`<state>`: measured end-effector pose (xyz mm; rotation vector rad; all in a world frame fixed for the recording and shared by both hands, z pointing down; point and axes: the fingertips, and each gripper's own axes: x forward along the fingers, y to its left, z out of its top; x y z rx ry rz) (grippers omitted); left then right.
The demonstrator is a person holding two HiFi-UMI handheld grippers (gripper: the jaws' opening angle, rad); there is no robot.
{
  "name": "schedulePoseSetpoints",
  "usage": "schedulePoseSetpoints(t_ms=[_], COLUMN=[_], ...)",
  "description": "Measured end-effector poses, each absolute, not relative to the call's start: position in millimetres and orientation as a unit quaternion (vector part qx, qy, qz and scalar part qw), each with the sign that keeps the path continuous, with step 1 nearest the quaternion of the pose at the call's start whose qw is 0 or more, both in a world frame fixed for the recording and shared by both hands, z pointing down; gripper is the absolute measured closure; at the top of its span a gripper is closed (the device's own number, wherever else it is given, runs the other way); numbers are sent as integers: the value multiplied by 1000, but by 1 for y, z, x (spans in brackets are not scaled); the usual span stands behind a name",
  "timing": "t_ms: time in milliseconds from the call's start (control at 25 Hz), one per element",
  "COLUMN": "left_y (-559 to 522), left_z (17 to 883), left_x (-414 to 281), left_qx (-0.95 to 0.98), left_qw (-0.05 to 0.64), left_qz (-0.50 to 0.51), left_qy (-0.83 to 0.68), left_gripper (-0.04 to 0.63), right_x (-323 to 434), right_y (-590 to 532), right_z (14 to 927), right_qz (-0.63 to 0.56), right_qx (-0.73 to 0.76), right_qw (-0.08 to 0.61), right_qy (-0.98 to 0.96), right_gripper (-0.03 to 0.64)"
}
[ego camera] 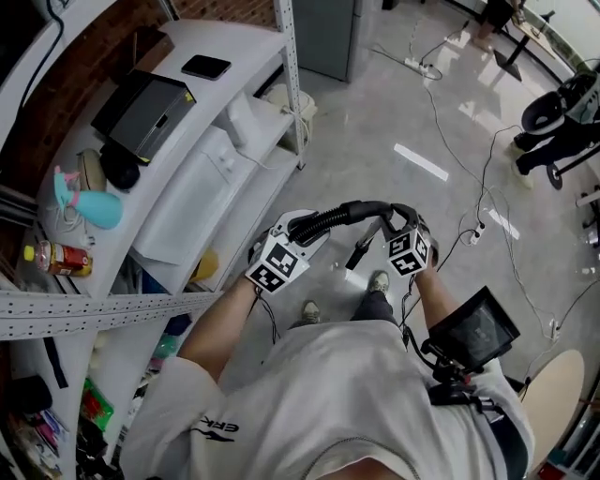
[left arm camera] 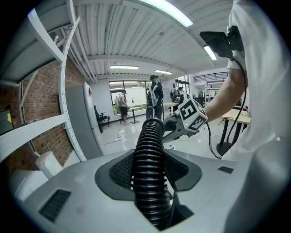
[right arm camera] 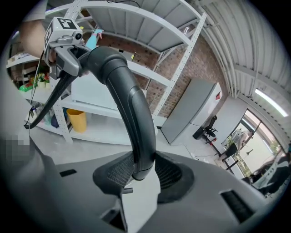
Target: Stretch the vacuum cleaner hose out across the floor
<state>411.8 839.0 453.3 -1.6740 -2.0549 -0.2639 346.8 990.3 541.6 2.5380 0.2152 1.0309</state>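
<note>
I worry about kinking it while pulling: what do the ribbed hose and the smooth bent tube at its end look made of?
Ribbed hose: likely flexible black plastic, semi-gloss; its close ridges catch highlights and it curves.
Bent tube: seemingly rigid dark grey moulded plastic, satin; smooth surface, soft sheen, visible joint line.

A glossy grey floor is reflecting ceiling strip lights, cables trailing across it. White metal shelving is standing against a brick wall, a grey cabinet standing beside it.
</note>
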Motion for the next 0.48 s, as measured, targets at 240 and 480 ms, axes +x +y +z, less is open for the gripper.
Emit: schedulePoseSetpoints(t_ms=[240,480], left_y=[892,947], left_z=[462,467], left_x=[414,411], left_qx=[-640,-666], left_qw=[242,241], left_qz=[-125,-149], left_qy=[-718,-690], left_gripper=[419,419], right_x=[366,382], right_y=[1047,1106], right_z=[556,561], right_qz=[366,360], right_qx=[908,907], right_qw=[201,215], right_qy=[20,-25], right_gripper=[471,471])
